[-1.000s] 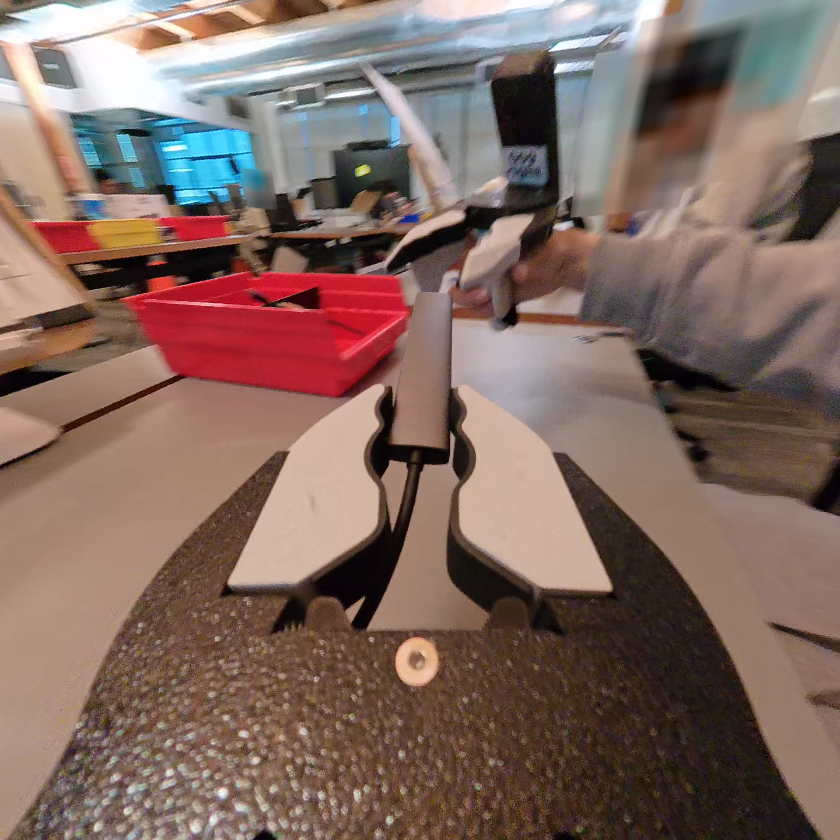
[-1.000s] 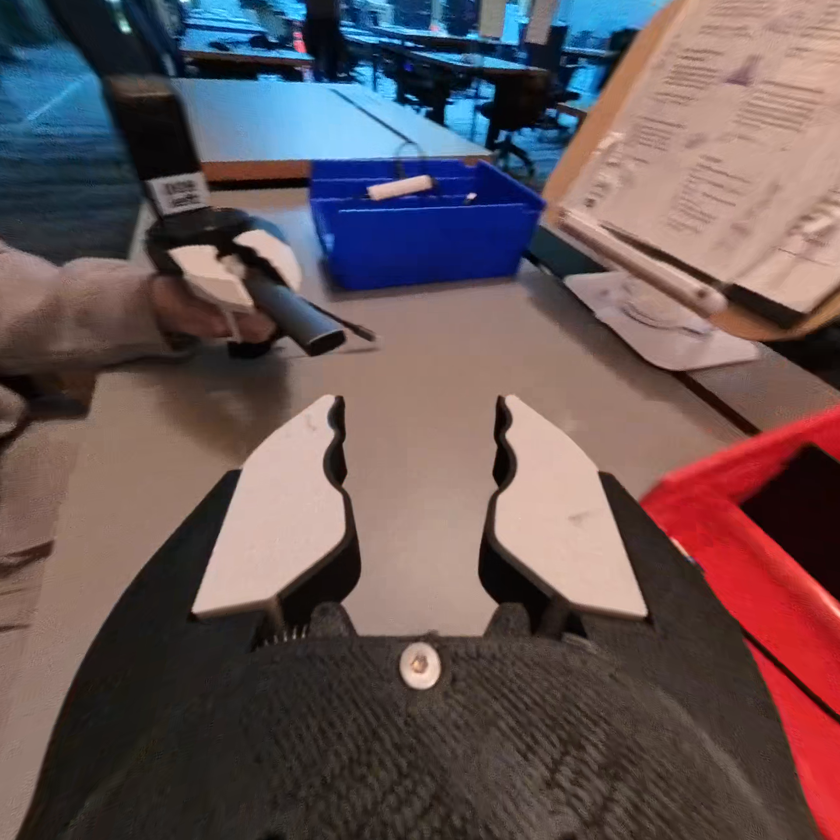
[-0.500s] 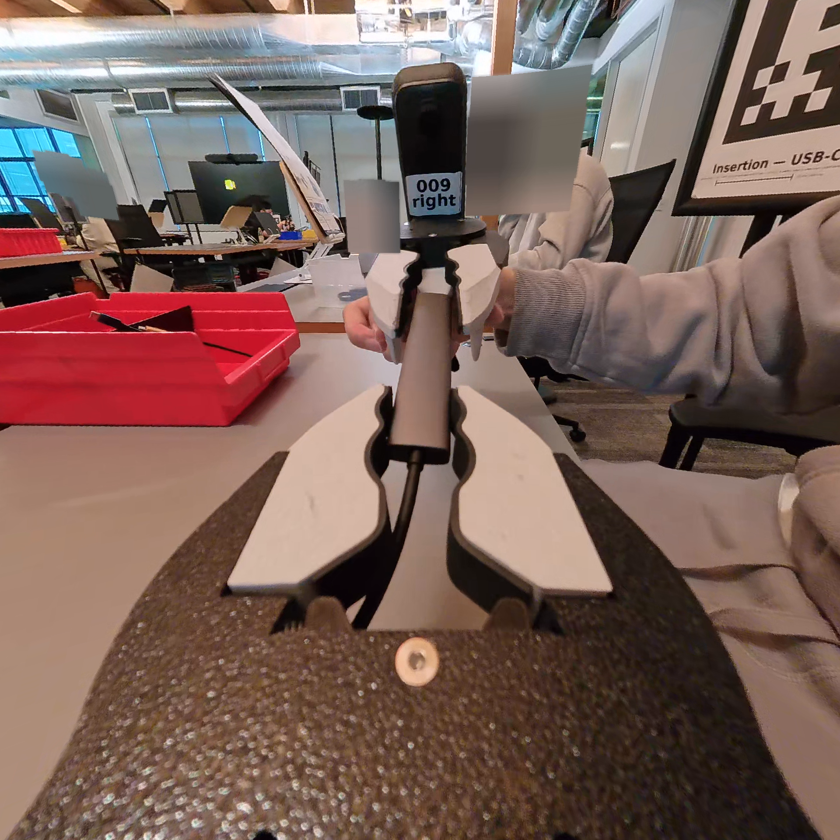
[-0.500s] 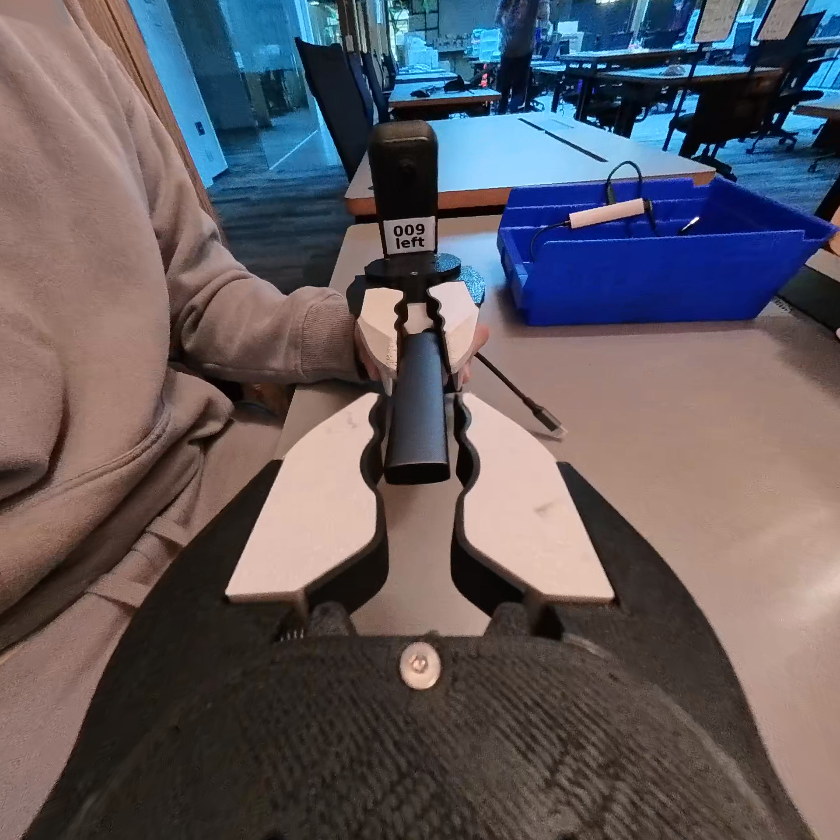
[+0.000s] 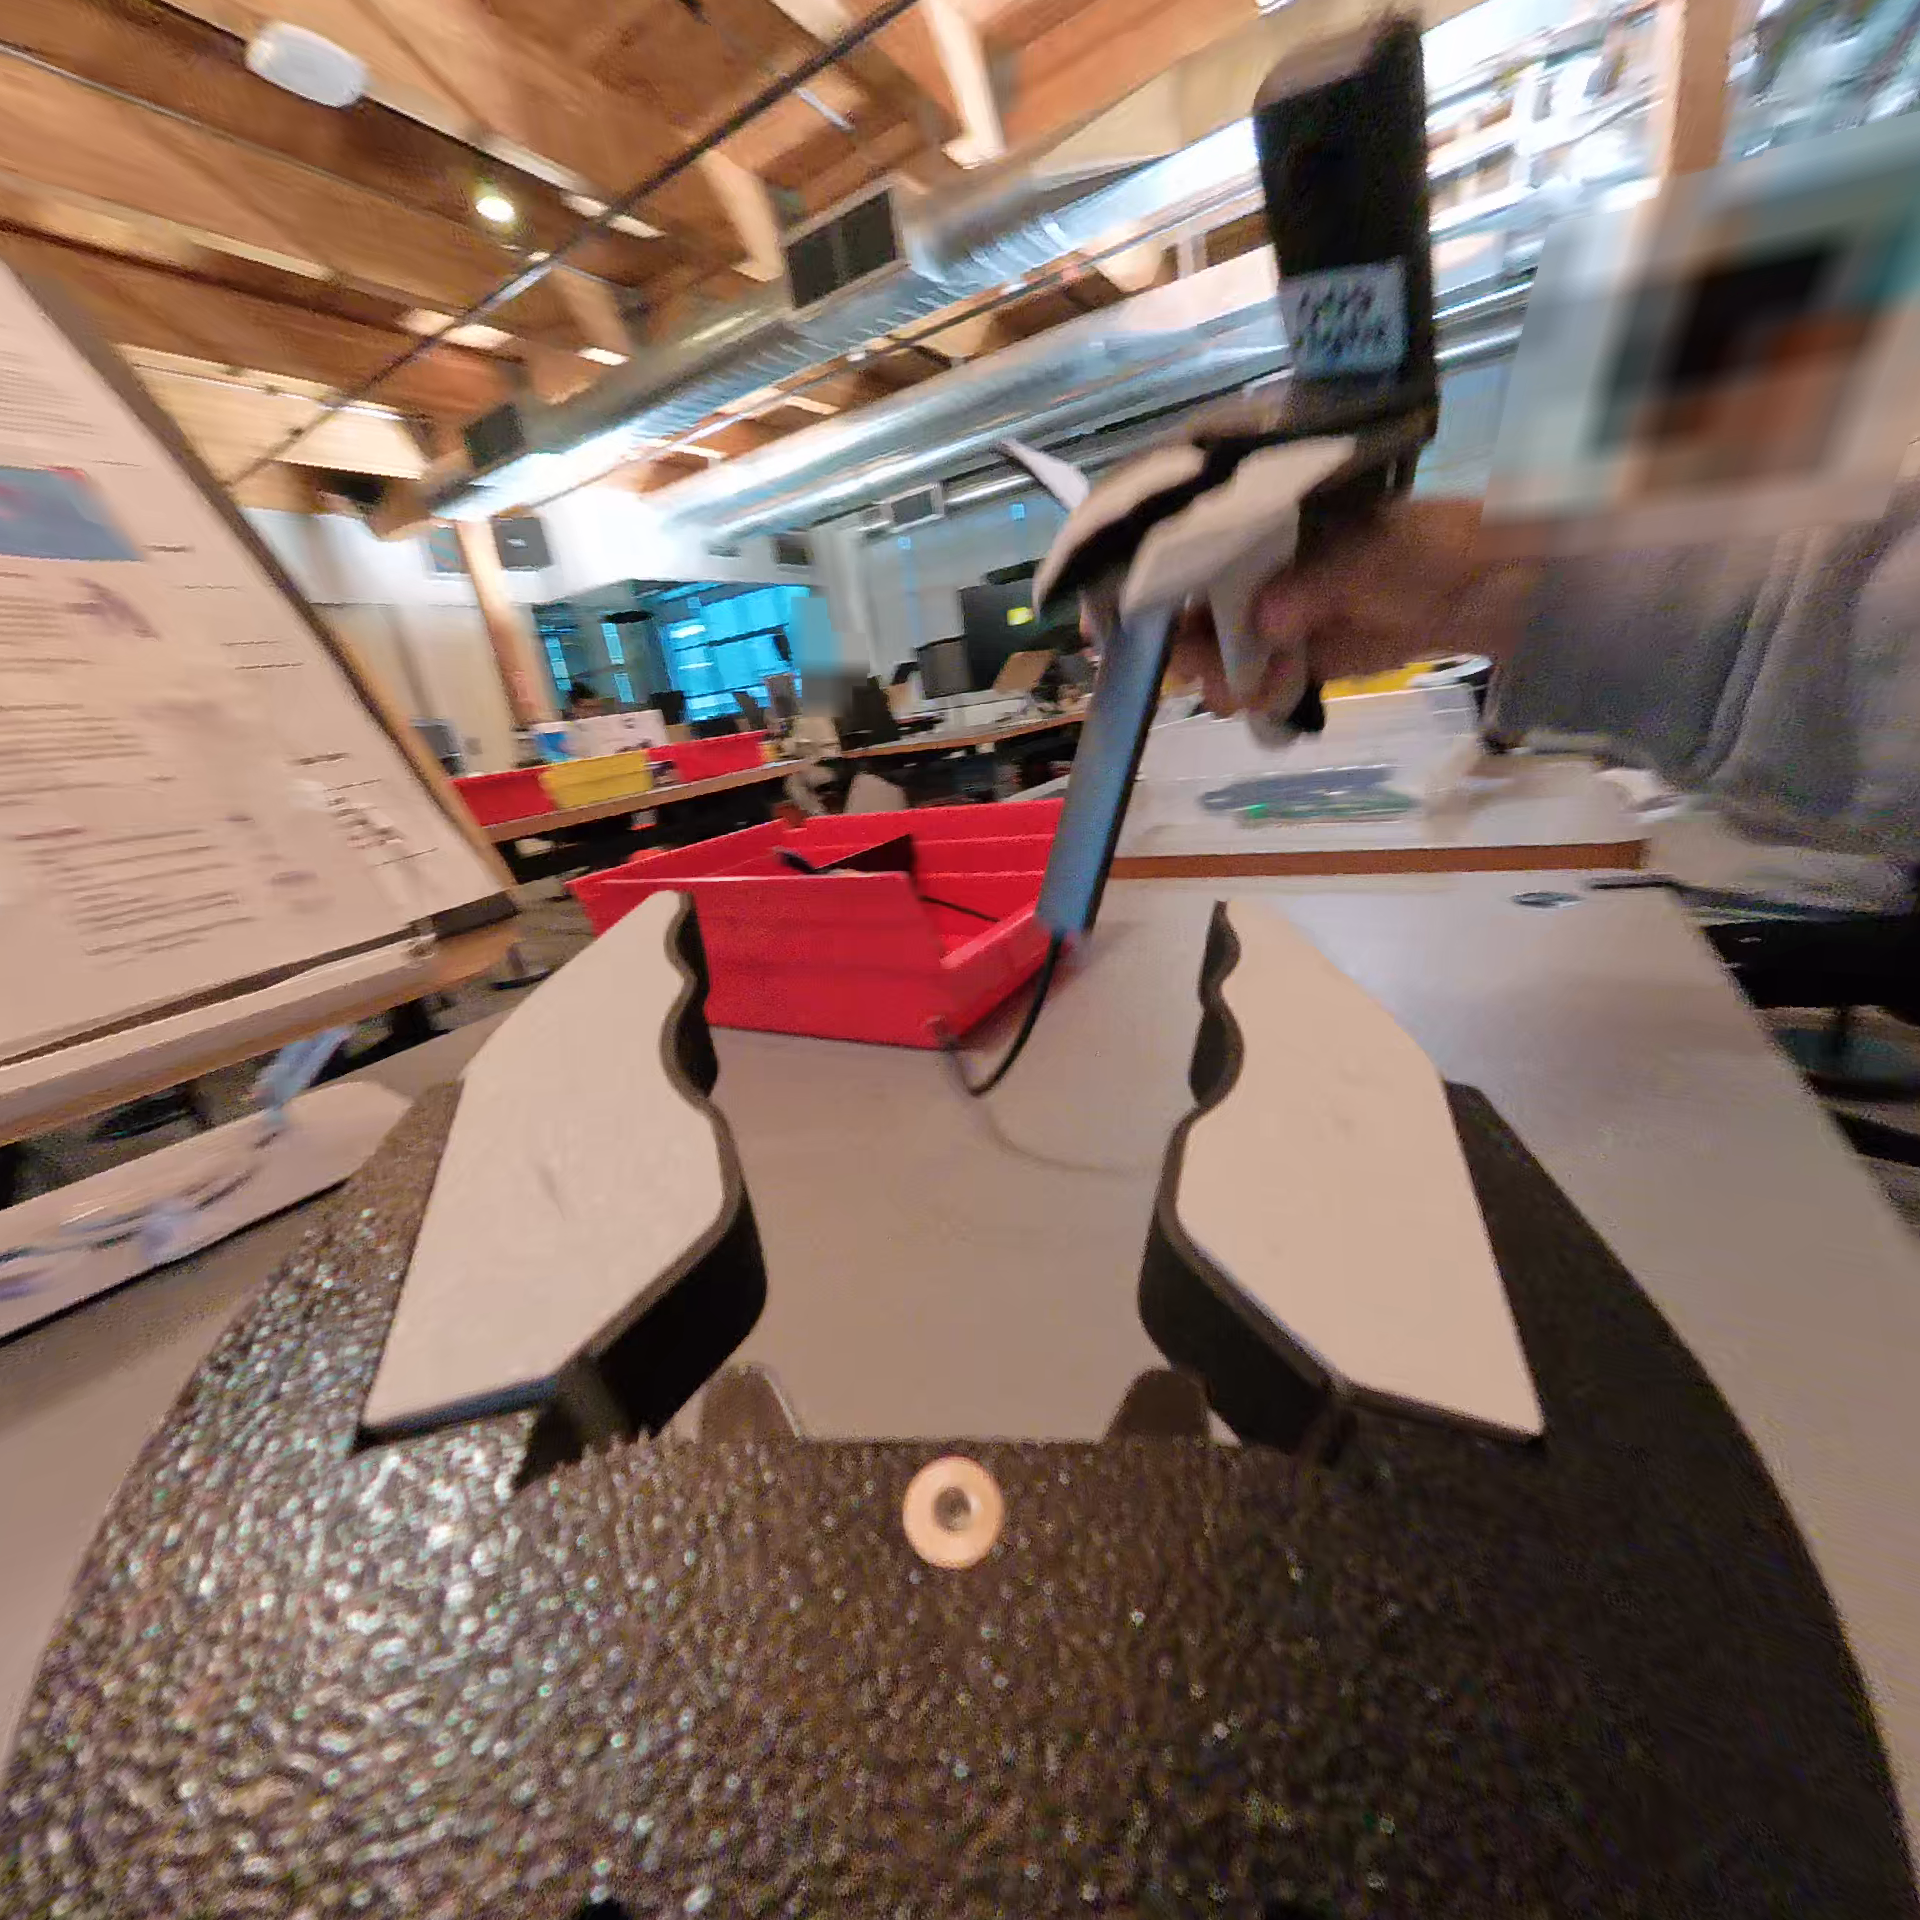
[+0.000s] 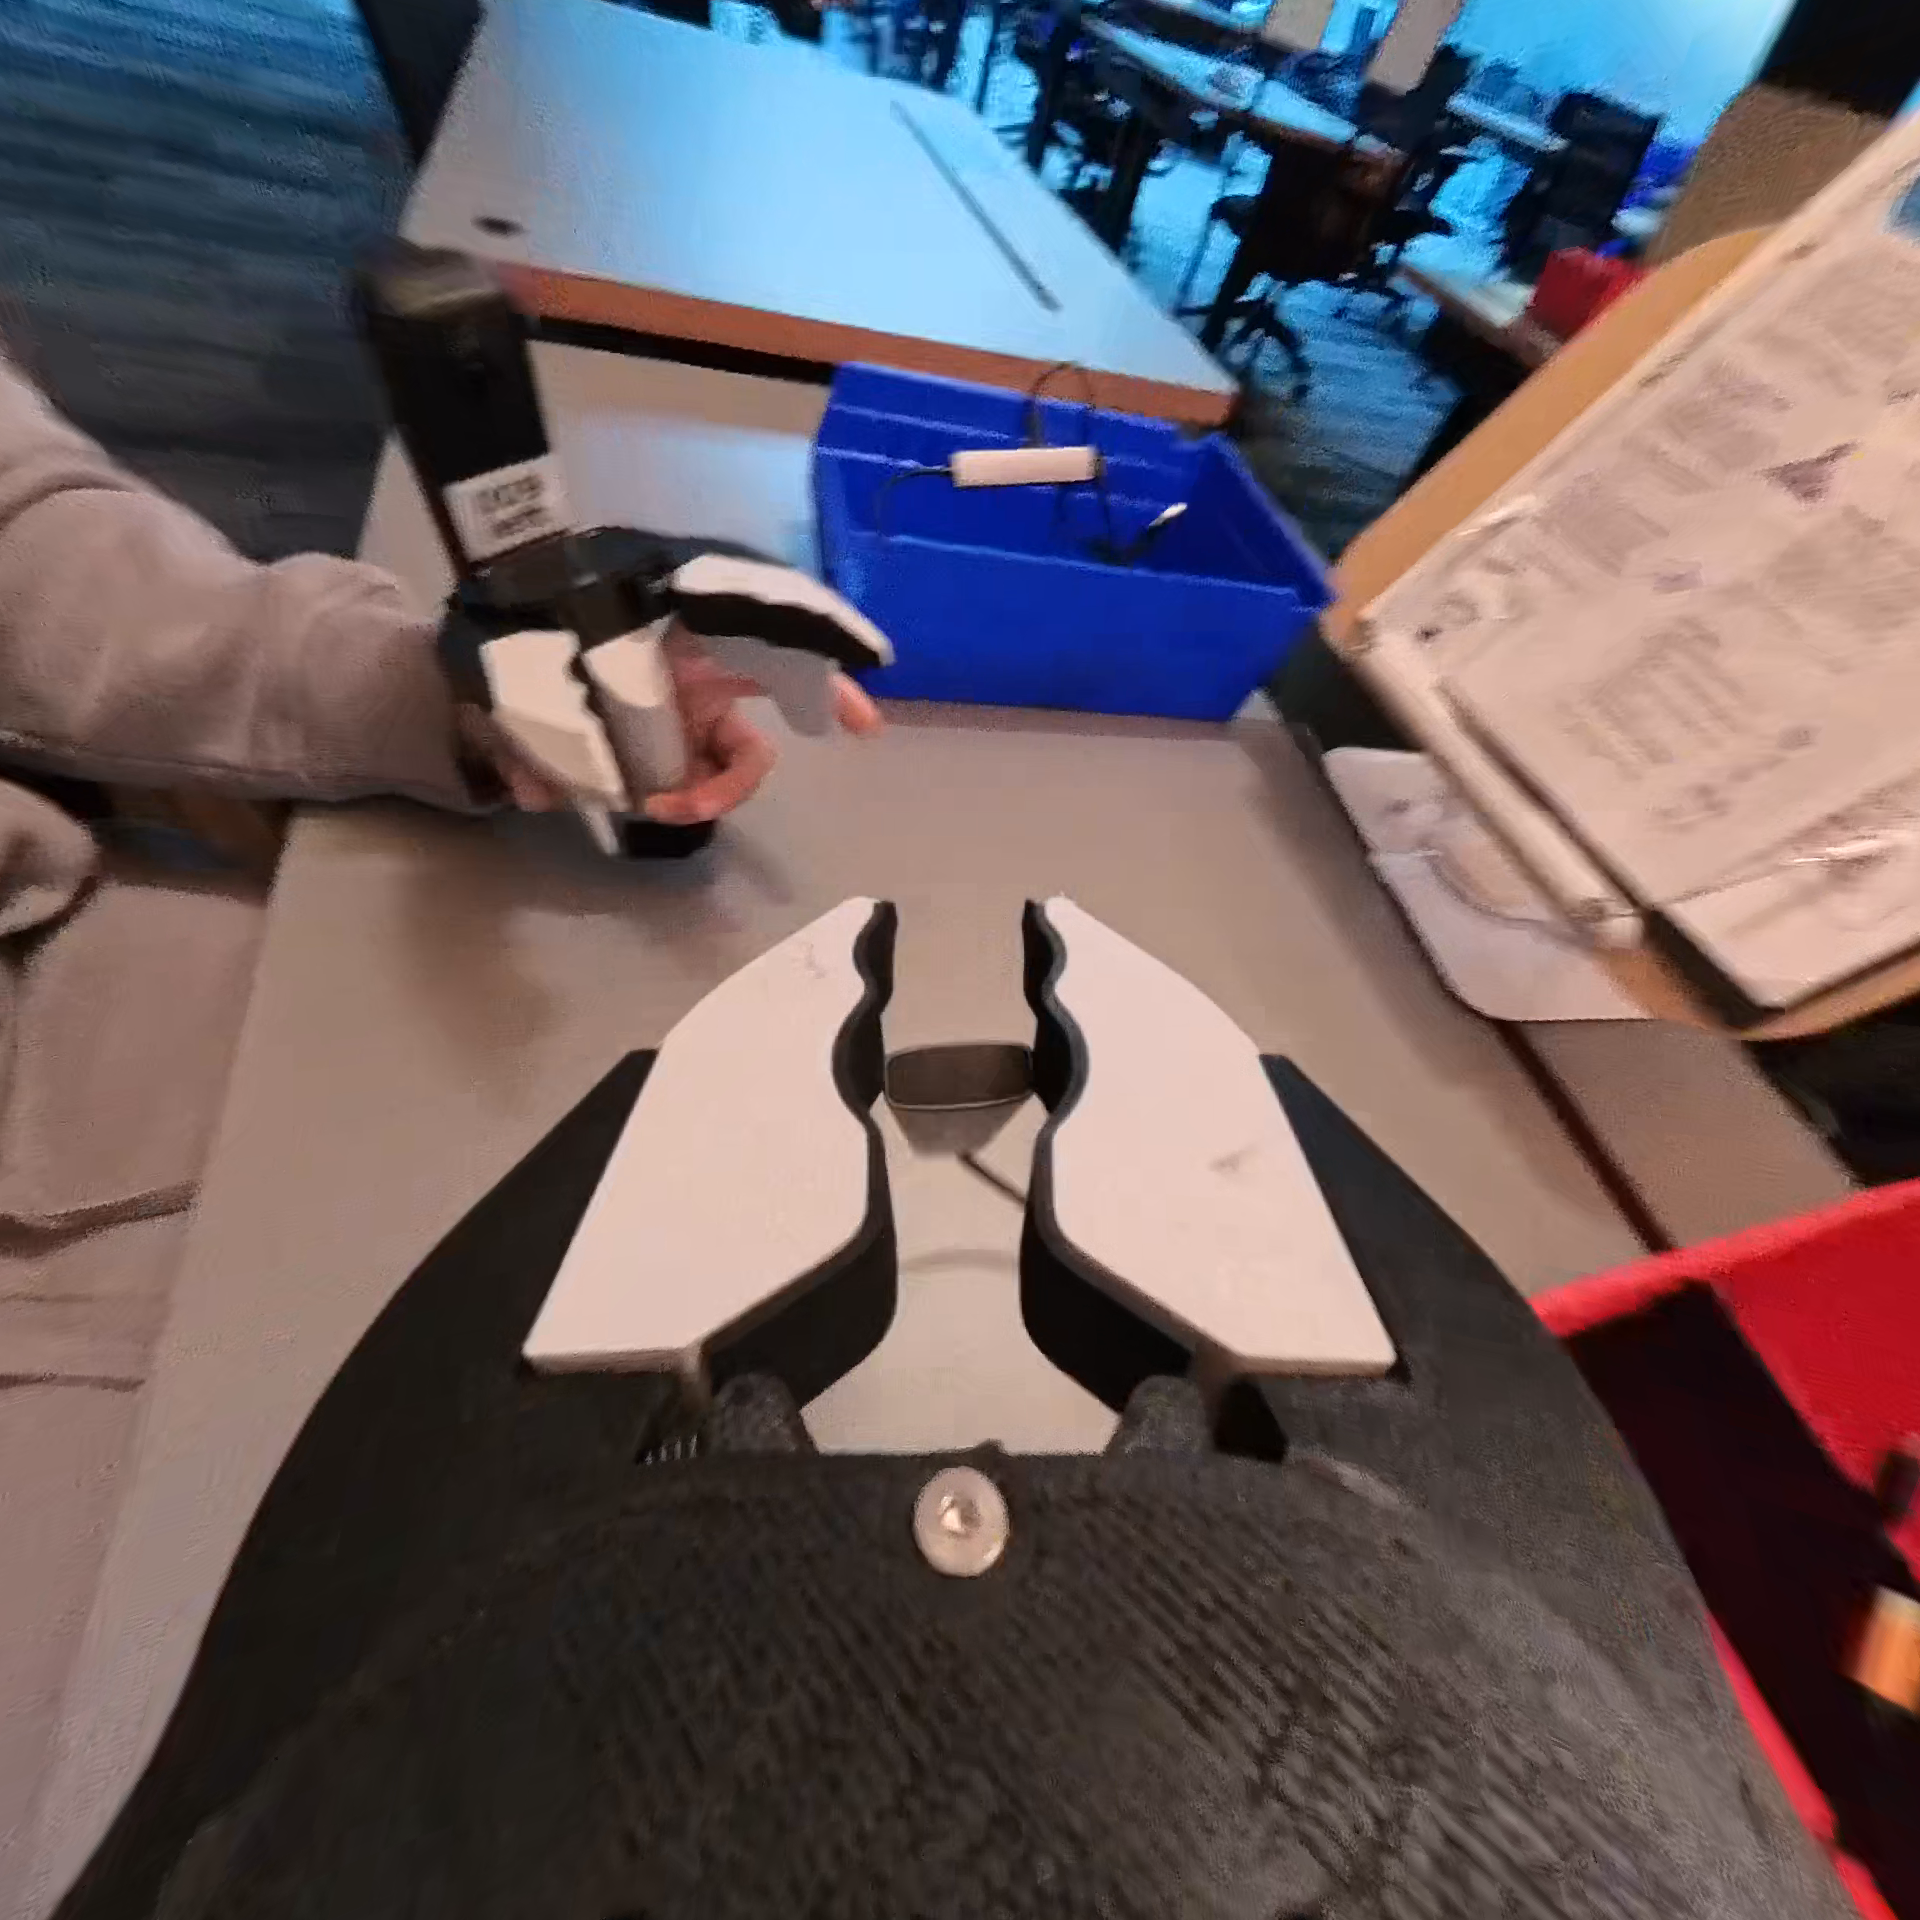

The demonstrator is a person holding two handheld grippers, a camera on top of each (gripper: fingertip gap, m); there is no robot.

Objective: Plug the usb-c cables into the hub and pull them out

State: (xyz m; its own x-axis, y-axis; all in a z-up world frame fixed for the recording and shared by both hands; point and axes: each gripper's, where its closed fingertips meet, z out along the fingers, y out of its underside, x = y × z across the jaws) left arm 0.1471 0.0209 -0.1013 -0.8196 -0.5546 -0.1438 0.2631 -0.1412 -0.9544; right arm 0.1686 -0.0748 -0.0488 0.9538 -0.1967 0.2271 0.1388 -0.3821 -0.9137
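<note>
In the left wrist view, the left gripper is seen with fingers spread and empty, free for a cable. The hub is held tilted above the bench, near the red bin.

In the right wrist view, the hub's end is pinched by the right gripper, presumably steadied for plugging.

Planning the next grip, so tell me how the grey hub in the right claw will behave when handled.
The hub probably stays rigid: it juts straight from the right claw without sagging. Its thin cable looks floppy, curling onto the table, so it may drag or snag. Pinched near one end, the smooth casing could pivot or slip.
</note>
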